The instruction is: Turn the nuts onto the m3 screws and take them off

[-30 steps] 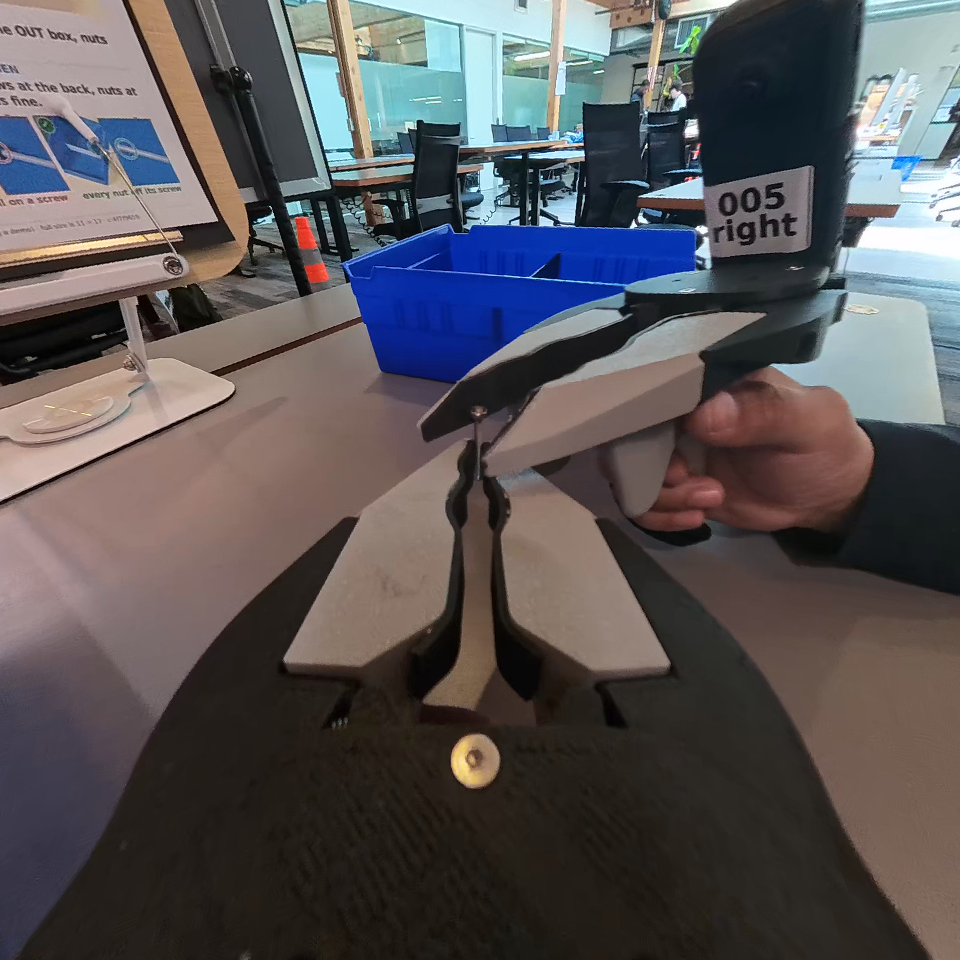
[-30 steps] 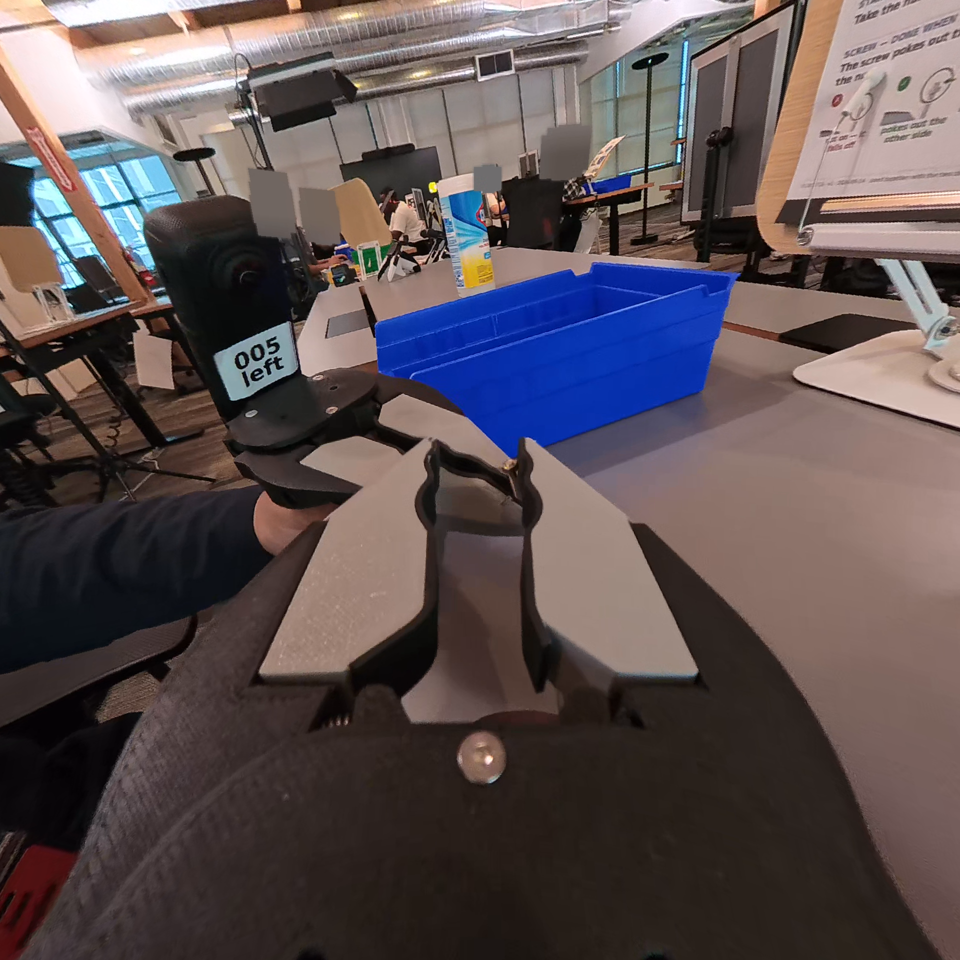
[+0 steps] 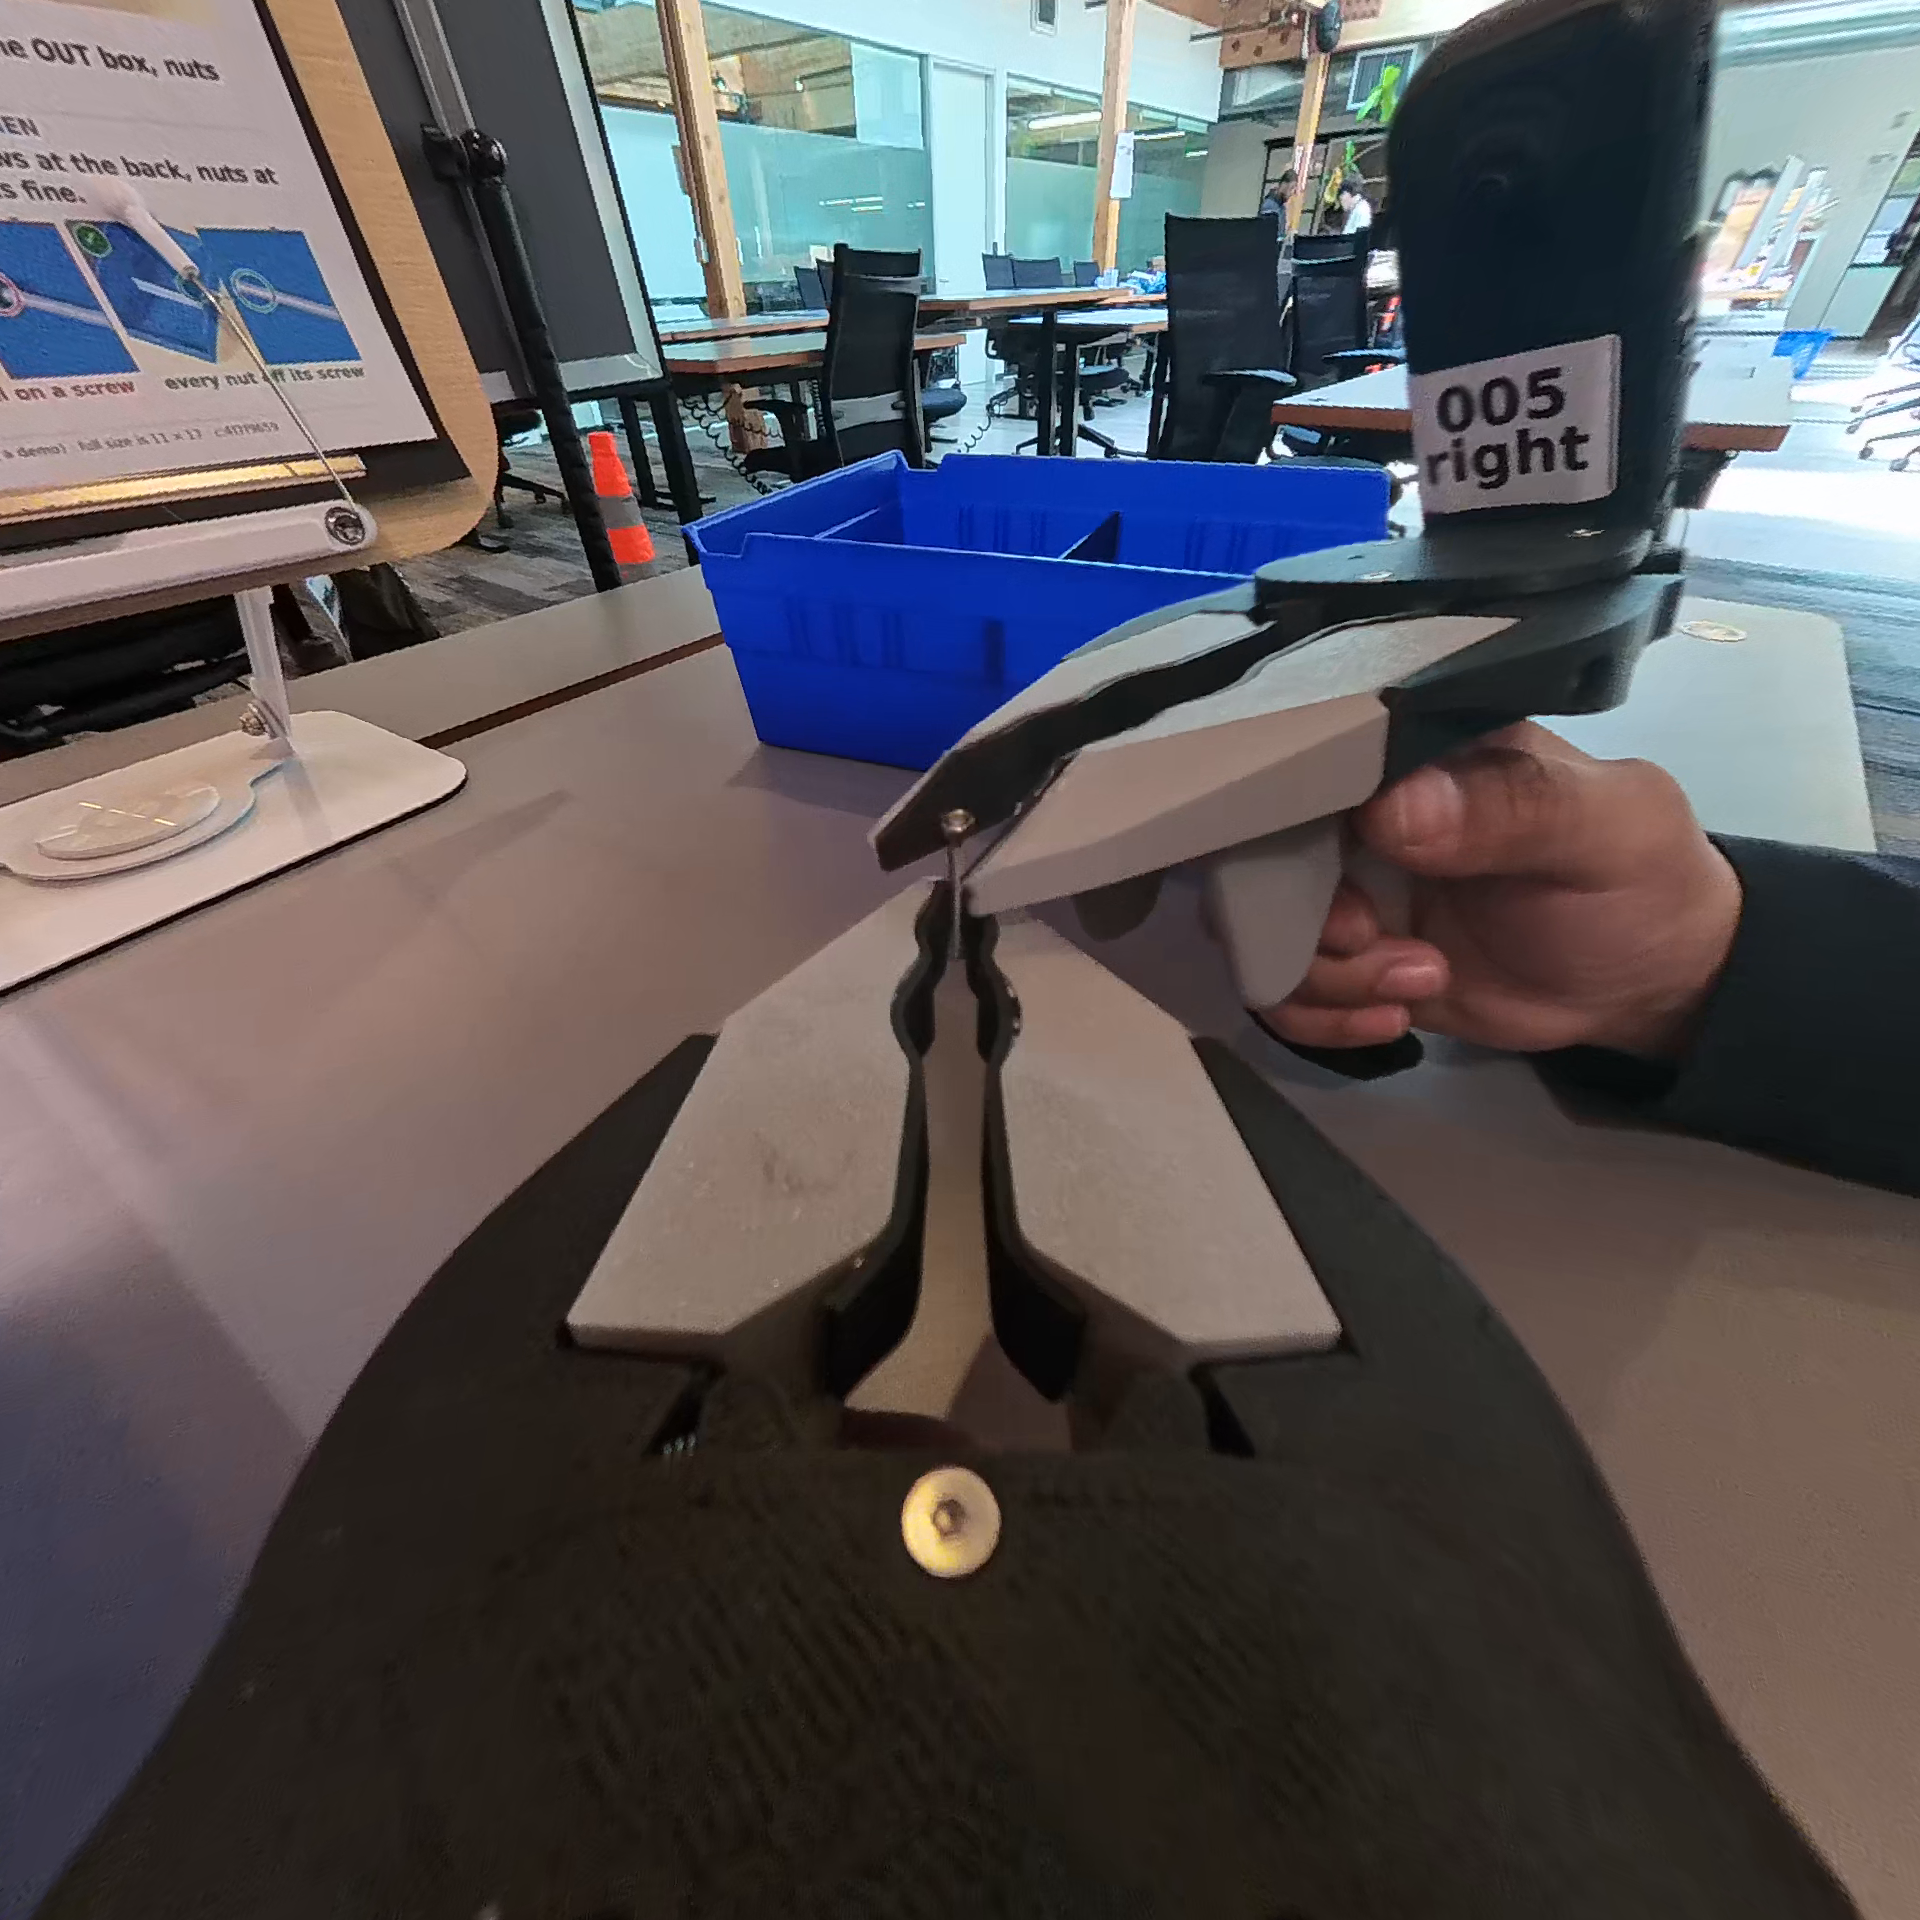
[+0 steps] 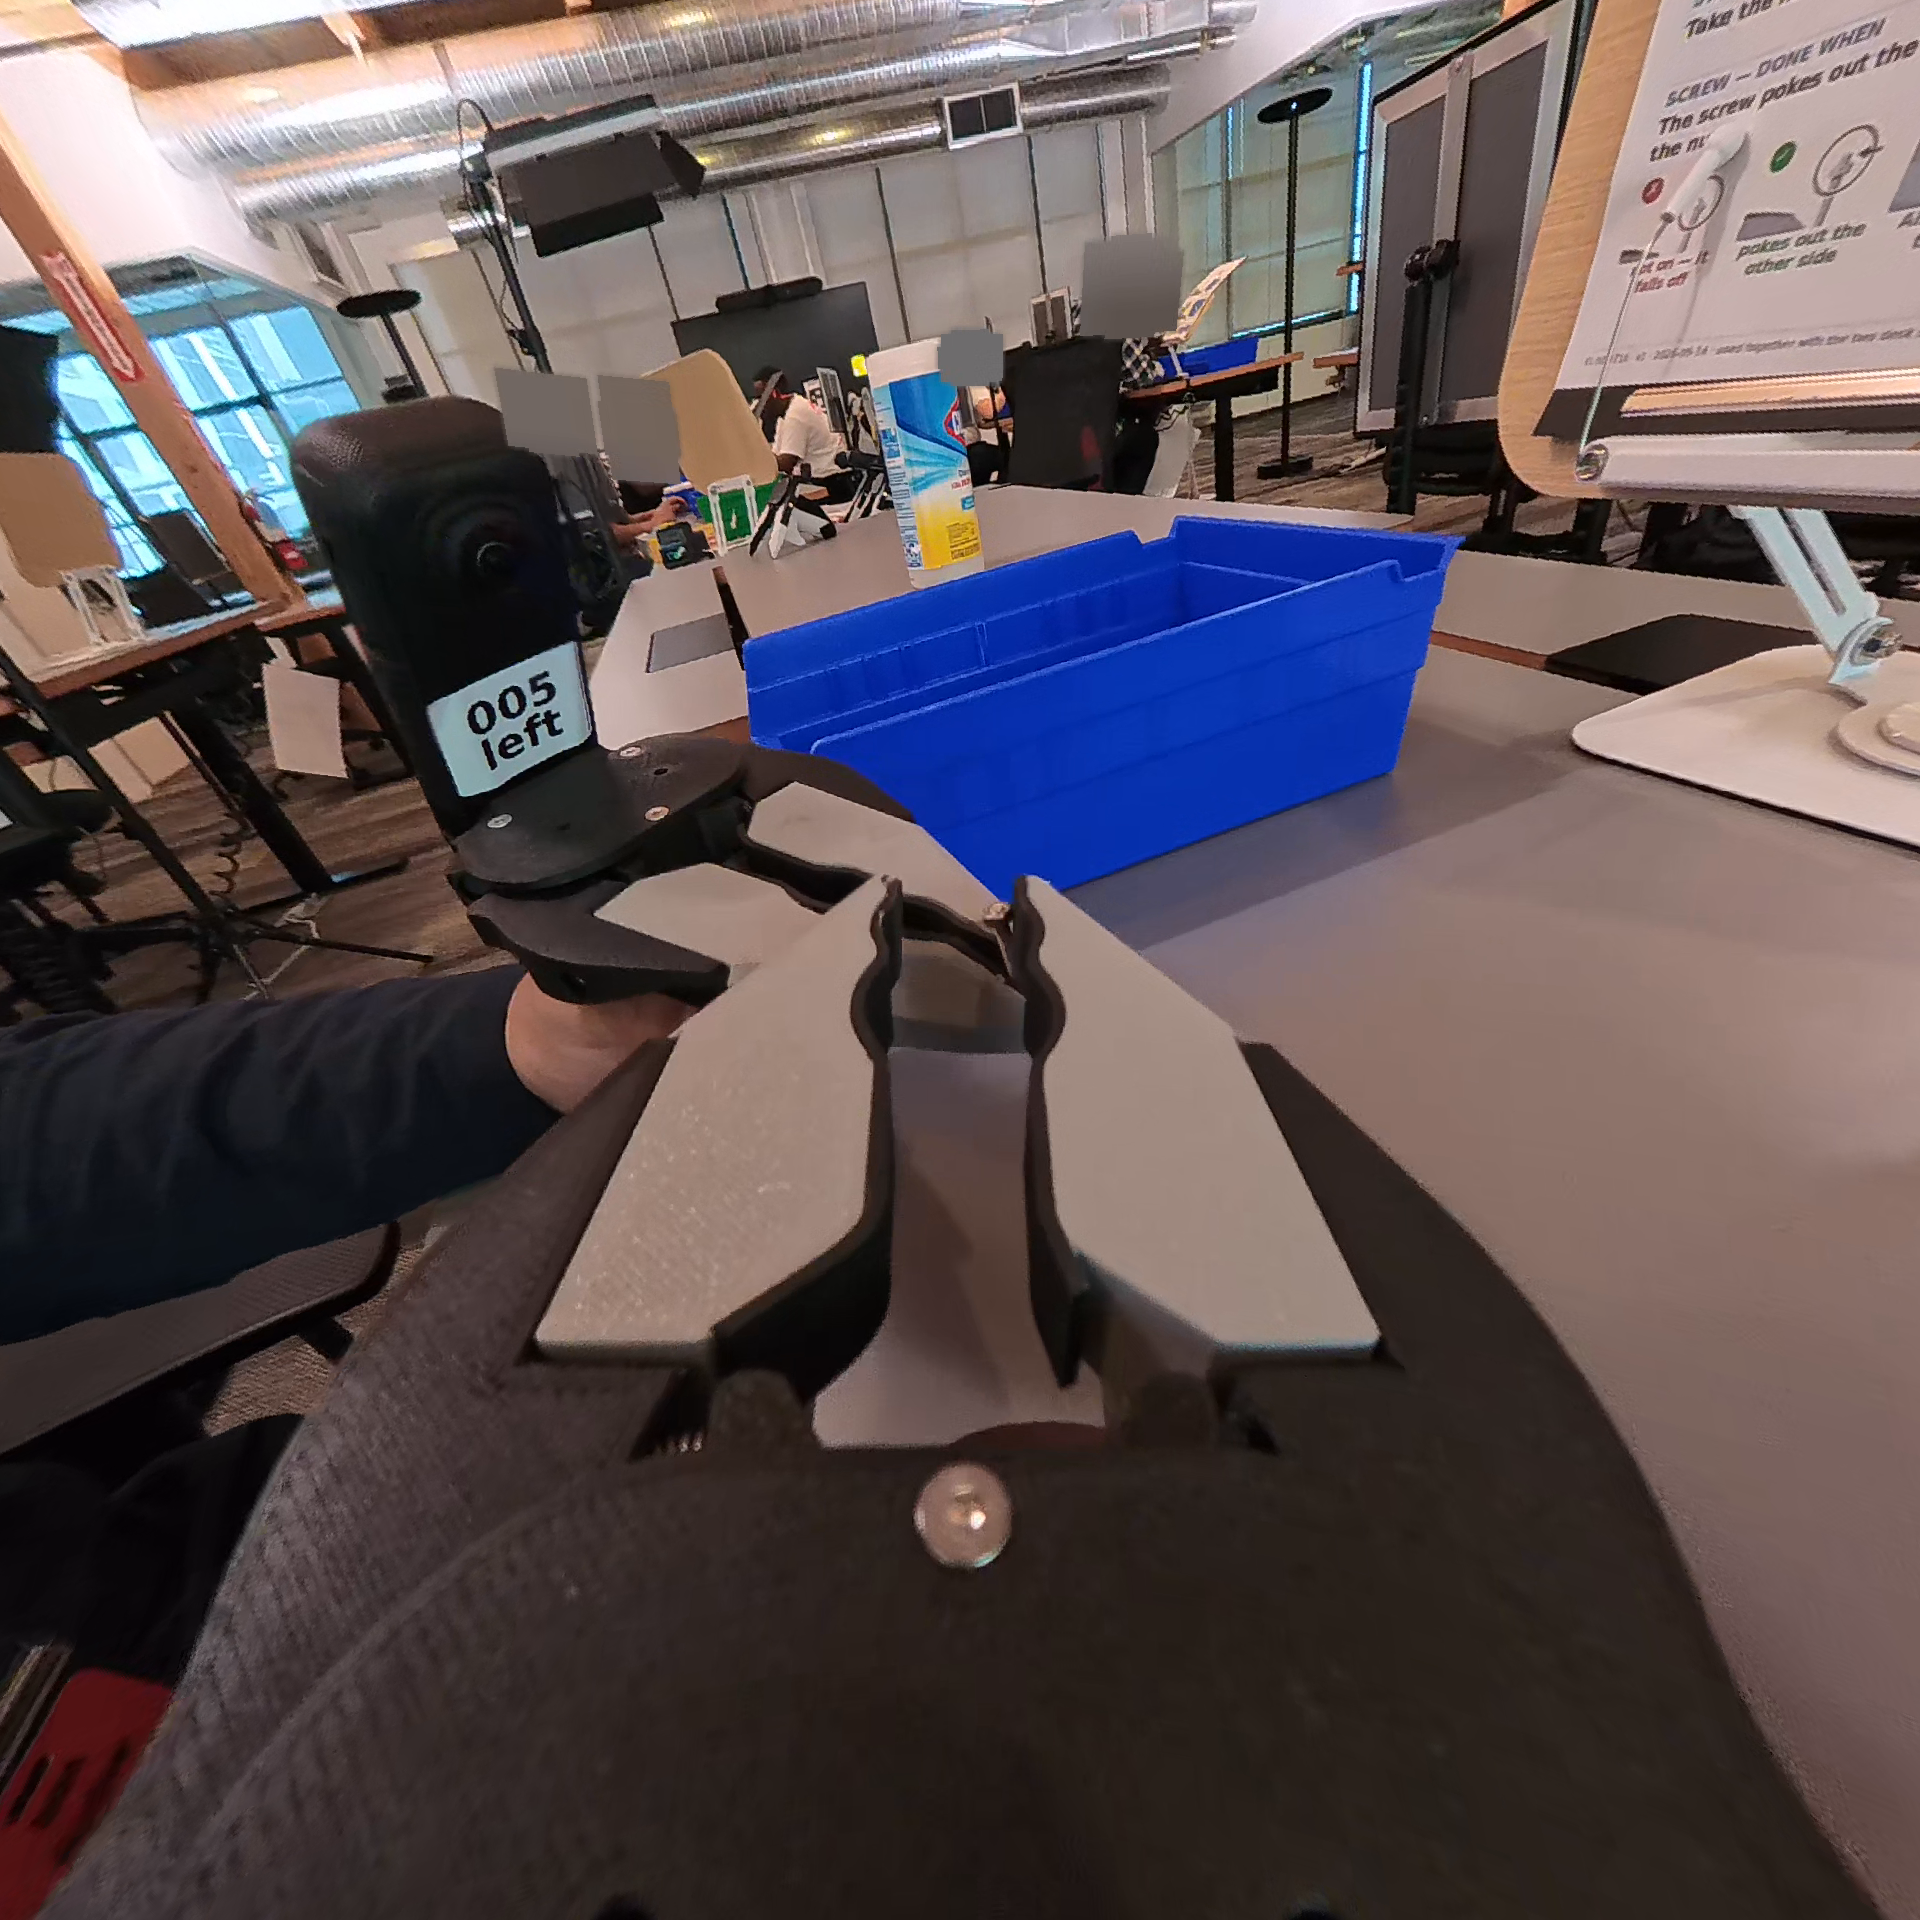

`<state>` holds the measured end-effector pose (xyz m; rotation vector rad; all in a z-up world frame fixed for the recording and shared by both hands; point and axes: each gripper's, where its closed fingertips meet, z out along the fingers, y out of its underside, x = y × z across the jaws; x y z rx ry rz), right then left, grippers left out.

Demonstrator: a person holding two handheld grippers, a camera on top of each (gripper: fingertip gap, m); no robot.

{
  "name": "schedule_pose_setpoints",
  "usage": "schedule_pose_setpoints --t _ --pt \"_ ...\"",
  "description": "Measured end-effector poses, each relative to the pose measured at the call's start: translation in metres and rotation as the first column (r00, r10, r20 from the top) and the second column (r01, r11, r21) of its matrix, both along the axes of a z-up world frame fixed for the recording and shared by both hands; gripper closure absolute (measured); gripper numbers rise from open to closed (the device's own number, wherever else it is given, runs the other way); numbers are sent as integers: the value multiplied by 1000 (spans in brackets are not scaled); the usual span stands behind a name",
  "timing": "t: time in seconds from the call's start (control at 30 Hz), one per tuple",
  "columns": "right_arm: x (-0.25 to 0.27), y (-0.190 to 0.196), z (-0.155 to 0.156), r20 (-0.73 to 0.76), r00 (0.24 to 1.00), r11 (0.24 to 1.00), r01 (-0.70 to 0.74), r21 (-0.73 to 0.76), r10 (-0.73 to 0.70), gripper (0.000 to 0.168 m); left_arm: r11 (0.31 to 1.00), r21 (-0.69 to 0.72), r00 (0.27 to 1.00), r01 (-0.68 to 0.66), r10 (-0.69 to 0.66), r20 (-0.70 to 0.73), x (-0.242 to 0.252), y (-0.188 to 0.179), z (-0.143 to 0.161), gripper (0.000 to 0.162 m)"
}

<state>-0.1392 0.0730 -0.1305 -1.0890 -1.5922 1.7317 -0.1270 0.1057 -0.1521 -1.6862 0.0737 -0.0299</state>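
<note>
L gripper: fingers pinched almost together on the thin shank of an M3 screw. The screw stands upright and clear of the table.

R gripper: comes in from the person's right, tips level w/ the top of the screw. Fingers parted, w/ a plain gap between them. A small metal piece sits against the inner edge of one finger only. Looks like a nut or the screw head, too small to tell. R not clamped on anything that I can see.

Change vs 1 s ago:
- R's gap is a bit narrower.
- L grip, screw pose and both hands' positions are approx the same.
- Read: R is prob closing in to take hold of the top piece for a turn, or resetting between turns. No way to tell whether the nut is going on or coming off.
- Risk: a one-sided push from R could tilt the shank in L's pinch.

Farther back:
- blue bin w/ dividers, on the table beyond the tips, contents not visible
- white stand w/ an instruction sheet, off to one side
- wipes canister behind the bin
</note>
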Motion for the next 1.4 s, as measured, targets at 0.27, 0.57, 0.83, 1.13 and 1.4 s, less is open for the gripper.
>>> schedule_pose_setpoints --t 0.27,0.57,0.83,1.13,1.4 --pt "-3 17 1 10 997 997 71 -31 -71 151 1000 3 1000 -24 24 -3 -4 -1 1 162" --pt "-1 41 8 15 991 982 134 -134 -133 153 998 6 998 -63 63 8 -13 -2 1 162" --pt "0 16 3 11 999 997 45 -59 -45 147 997 6 997 -79 79 11 -16 -2 1 162" --pt "0 7 -1 7 1000 1000 25 -13 -25 150 999 -5 999 -37 37 -19 -7 -1 -1 162" --pt "-4 -4 -4 2 1000 1000 1 17 -1 149 1000 -8 999 1 -1 -41 3 0 -1 162"
